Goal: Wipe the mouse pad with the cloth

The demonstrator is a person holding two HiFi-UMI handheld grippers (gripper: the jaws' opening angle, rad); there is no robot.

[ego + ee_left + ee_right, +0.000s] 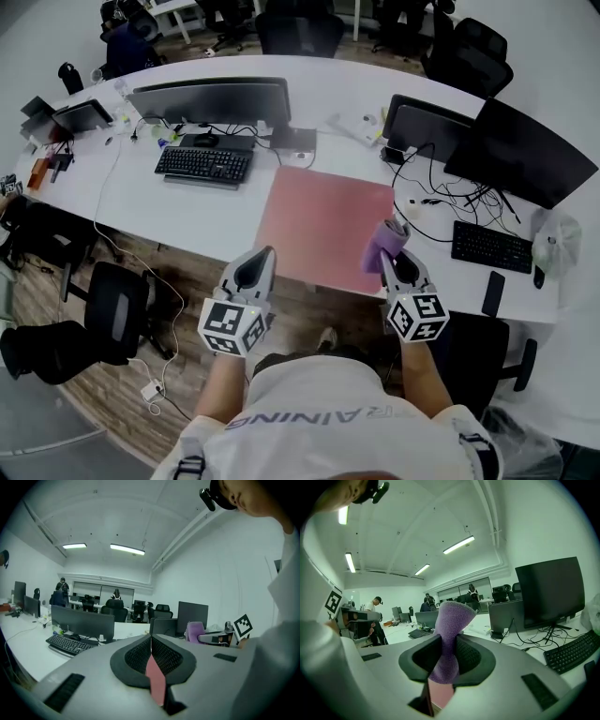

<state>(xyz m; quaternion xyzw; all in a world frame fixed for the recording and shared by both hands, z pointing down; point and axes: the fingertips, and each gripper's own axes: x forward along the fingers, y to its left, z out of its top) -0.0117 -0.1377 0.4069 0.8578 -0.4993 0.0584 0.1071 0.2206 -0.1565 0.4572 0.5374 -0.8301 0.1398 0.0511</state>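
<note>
We hold the cloth (385, 242) in the right gripper (390, 257), whose fingers (471, 657) are clamped on its middle so that a purple tuft stands out past the tips. It hangs over the near right part of the pink pad (319, 220), which lies on the white table (187, 202) with its near edge at the table's near edge. From here we cannot tell whether the cloth touches the pad. The left gripper (263, 257) hovers at the pad's near left edge, its fingers (136, 657) together with nothing between them. As we judge it, the wiping has hardly begun, so the first thing is to lower the right gripper until the tuft flattens on the pad, cloth down and fingertips clear of the surface. We would then sweep in long, overlapping passes from right to left, working from near to far so that no strip is missed. The pinch on the cloth is narrow, and a hard drag could pull it free, so light, even pressure suits best. The pad may slide; resting the left gripper on its near left corner should pin it. The cables (417, 208) just right of the pad could snag, so we should stop each stroke short of them.
</note>
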